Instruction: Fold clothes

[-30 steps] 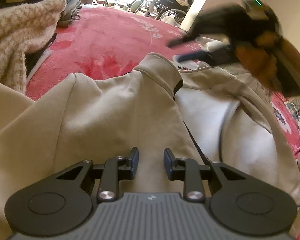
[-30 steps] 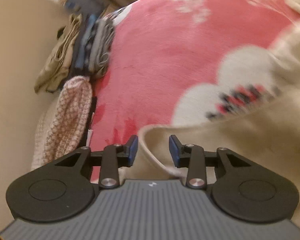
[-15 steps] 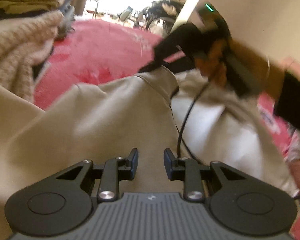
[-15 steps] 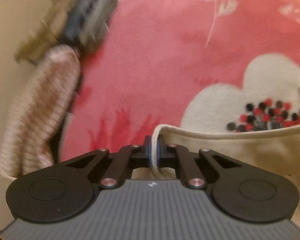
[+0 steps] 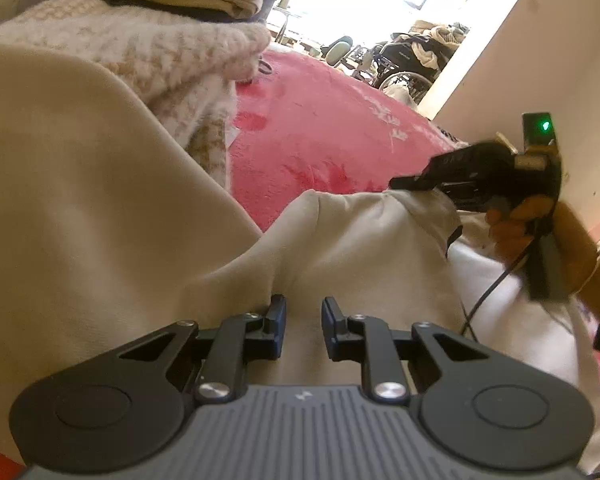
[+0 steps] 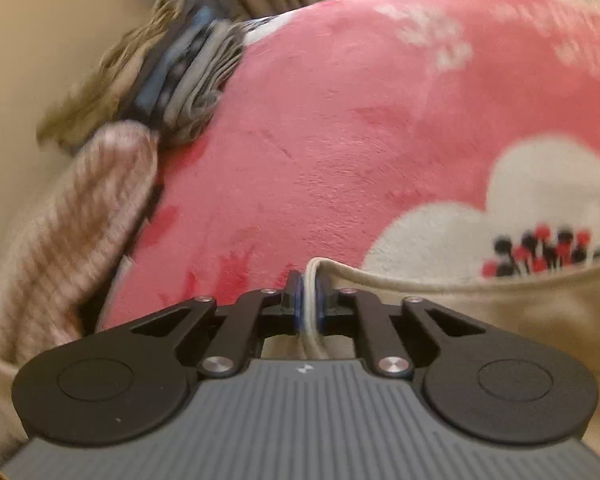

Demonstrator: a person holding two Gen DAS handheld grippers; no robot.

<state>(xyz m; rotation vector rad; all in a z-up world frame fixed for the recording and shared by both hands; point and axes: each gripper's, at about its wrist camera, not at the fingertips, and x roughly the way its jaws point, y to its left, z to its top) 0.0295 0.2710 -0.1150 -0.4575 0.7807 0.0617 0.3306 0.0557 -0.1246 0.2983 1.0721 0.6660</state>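
Your right gripper (image 6: pixel 308 296) pinches the beige top's (image 5: pixel 360 248) hem; the left gripper (image 5: pixel 303 316) hovers slightly spread over it, having just narrowed. On the red blanket (image 5: pixel 320 136) it's soft, light, floppy: grip seams and edges.

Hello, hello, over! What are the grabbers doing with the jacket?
Right hand-held gripper shut on beige jacket edge. Left hand-held gripper jaws apart over it, just narrowed, gripping nothing. Fuzzy knit pile close left, not blocking.
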